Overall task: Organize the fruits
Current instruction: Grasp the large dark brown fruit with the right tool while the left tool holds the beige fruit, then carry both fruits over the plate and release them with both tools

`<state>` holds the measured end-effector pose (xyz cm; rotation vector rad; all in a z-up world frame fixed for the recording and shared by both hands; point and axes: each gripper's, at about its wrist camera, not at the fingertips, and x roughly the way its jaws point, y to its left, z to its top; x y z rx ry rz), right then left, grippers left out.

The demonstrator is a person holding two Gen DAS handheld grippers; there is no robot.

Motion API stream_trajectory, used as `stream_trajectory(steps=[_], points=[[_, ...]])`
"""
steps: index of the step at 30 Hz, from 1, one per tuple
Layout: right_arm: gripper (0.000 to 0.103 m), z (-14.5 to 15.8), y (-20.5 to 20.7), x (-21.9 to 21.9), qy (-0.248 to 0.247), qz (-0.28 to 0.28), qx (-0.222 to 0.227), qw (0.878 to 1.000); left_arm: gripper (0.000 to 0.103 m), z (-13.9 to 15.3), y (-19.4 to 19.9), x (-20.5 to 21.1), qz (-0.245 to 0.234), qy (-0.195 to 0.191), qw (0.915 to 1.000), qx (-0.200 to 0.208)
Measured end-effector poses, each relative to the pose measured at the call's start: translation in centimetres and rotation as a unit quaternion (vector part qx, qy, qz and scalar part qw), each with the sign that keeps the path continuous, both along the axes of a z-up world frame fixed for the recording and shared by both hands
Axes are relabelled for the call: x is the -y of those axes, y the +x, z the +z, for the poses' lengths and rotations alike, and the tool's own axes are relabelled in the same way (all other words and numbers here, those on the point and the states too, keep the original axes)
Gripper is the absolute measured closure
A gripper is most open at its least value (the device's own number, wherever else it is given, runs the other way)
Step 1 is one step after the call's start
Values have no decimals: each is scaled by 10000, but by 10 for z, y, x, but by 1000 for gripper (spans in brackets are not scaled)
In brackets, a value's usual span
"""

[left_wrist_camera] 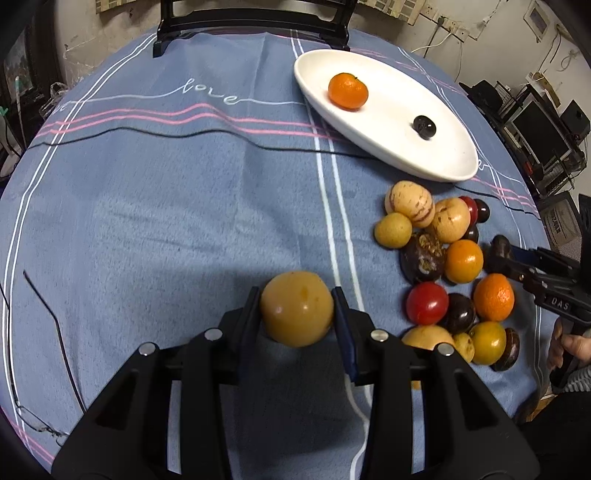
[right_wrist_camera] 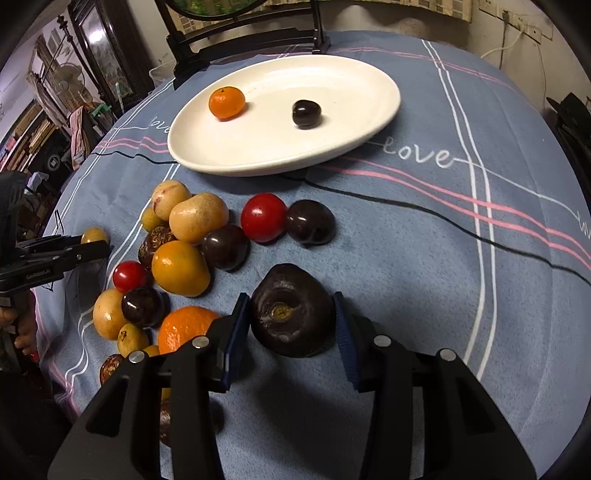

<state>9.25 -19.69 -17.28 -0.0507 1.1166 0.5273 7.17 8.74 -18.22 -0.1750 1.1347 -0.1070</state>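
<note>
My left gripper (left_wrist_camera: 297, 308) is shut on a yellow round fruit (left_wrist_camera: 296, 308) and holds it over the blue tablecloth. My right gripper (right_wrist_camera: 291, 317) has its jaws around a dark purple fruit (right_wrist_camera: 291, 319); the left pad touches it and a small gap shows at the right pad. A white oval plate (left_wrist_camera: 443, 155) holds a mandarin (left_wrist_camera: 348, 91) and a small dark fruit (left_wrist_camera: 424, 126); it also shows in the right wrist view (right_wrist_camera: 258, 162). A pile of mixed fruits (right_wrist_camera: 184, 240) lies beside the plate, right of my left gripper (left_wrist_camera: 443, 258).
A dark chair (left_wrist_camera: 251, 26) stands at the table's far edge. A thin black cable (left_wrist_camera: 55, 321) and wire-frame glasses (left_wrist_camera: 33, 421) lie at the left on the cloth. Shelves with electronics (left_wrist_camera: 535, 129) stand to the right.
</note>
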Motion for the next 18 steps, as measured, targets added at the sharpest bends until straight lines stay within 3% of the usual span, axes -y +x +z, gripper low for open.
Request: stream_trajectory(steps=[5, 12, 18], points=[[58, 18, 8, 12, 21, -160, 214, 9996, 64, 22, 25, 12, -211, -64, 9994, 255], [58, 74, 64, 11, 342, -212, 807, 9959, 65, 72, 110, 41, -643, 24, 9941, 875], [58, 73, 130, -18, 433, -7, 890, 9951, 65, 75, 193, 62, -810, 100, 9916, 998]])
